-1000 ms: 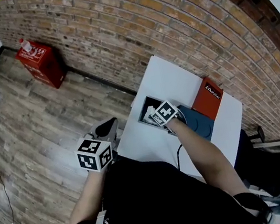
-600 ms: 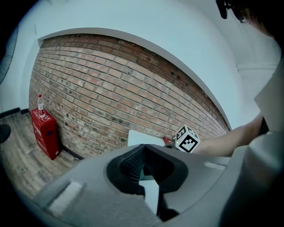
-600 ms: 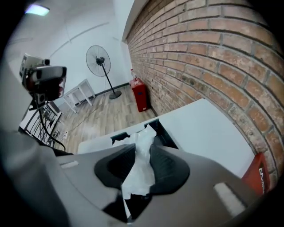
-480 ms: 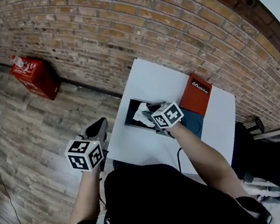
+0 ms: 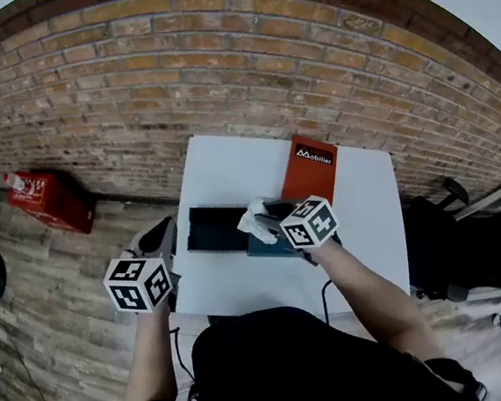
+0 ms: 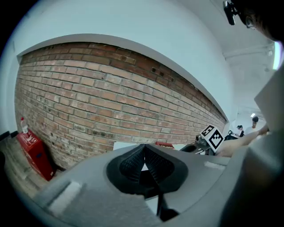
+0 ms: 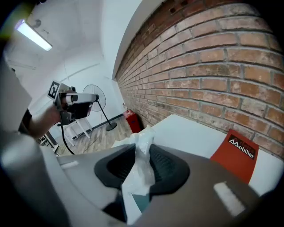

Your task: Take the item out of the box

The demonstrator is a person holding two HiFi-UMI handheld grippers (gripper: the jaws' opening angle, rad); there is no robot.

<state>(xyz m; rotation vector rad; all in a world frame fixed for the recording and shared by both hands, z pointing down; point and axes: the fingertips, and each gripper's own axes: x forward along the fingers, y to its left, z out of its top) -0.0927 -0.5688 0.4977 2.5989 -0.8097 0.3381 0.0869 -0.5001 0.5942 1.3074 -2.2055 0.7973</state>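
Note:
An open black box [image 5: 210,232] lies on the white table [image 5: 226,166]. My right gripper [image 5: 270,226], with its marker cube, hovers at the box's right end. It is shut on a white plastic-wrapped item [image 5: 256,220], which is lifted above the box. In the right gripper view [image 7: 143,153] the crinkled plastic [image 7: 141,170] is pinched between both pads and sticks out past the tips. My left gripper [image 5: 158,237] hangs off the table's left edge, over the floor. Its pads [image 6: 132,162] meet with nothing between them.
A red lid with white print [image 5: 308,169] lies behind the box, and a dark blue-grey panel [image 5: 266,245] lies under my right gripper. A brick wall runs behind the table. A red crate [image 5: 41,197] stands on the floor to the left, a dark chair [image 5: 467,244] to the right.
My right gripper was down in the box; now it is up with the white wrapped item in its jaws. The head view has swung round. My left gripper stays beside the table.

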